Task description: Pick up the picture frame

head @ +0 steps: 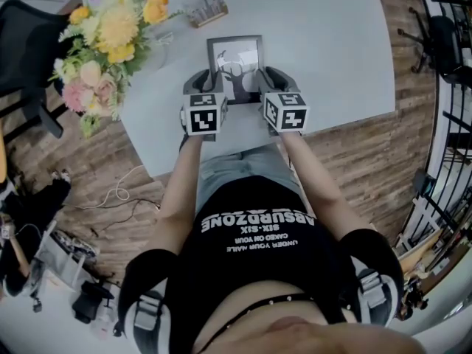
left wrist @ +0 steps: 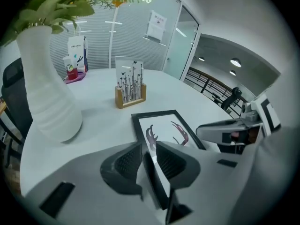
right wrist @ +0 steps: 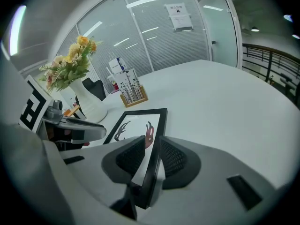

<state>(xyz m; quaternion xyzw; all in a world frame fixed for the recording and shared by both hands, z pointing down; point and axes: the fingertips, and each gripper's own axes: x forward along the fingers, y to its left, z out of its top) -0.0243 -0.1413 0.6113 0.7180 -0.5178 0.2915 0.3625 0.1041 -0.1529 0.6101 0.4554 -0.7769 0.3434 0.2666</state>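
The picture frame point(head: 236, 63) is black, with a white print of dark antlers, and lies on the white table point(head: 324, 43) in front of me. My left gripper point(head: 206, 78) is shut on the frame's left edge, which stands between its ribbed pads point(left wrist: 130, 161). My right gripper point(head: 264, 75) is shut on the right edge, clamped between its pads point(right wrist: 174, 158). In the left gripper view the frame point(left wrist: 164, 128) stretches away from the jaws, with the right gripper point(left wrist: 224, 132) beside it. The frame's far end point(right wrist: 140, 118) seems to rest on the table.
A white vase point(left wrist: 47, 88) of yellow and pink flowers point(head: 110, 32) stands at the table's far left. A wooden card holder point(head: 206, 9) sits just beyond the frame. The table's near edge point(head: 243, 150) is close to my body. A black chair point(head: 29, 35) stands left of the table.
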